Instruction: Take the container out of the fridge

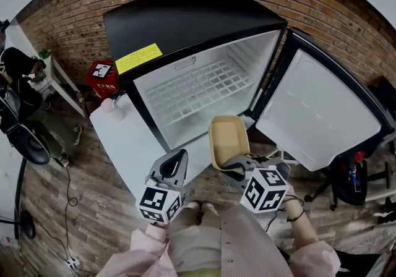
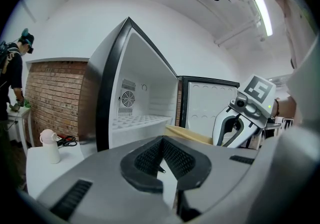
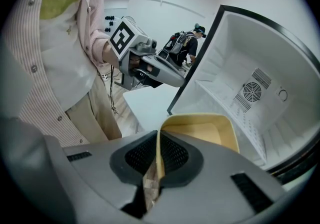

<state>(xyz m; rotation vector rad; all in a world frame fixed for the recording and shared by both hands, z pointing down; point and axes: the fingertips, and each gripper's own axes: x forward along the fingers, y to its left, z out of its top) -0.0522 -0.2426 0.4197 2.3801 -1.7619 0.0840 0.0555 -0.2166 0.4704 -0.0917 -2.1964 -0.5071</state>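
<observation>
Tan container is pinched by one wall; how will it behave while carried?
Probably light: the container looks empty and thin-walled. Gripped on one wall only by the right claw, it may sag or twist. Its smooth wall might slip.

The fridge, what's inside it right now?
Inside the fridge only a white wire shelf and a fan vent show. The tan container is outside, pinched by the right gripper. Space under the shelf is mostly covered.

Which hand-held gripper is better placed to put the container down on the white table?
Right: the right hand-held gripper clamps the container by its rim, outside the fridge. The left hand-held gripper holds nothing.
</observation>
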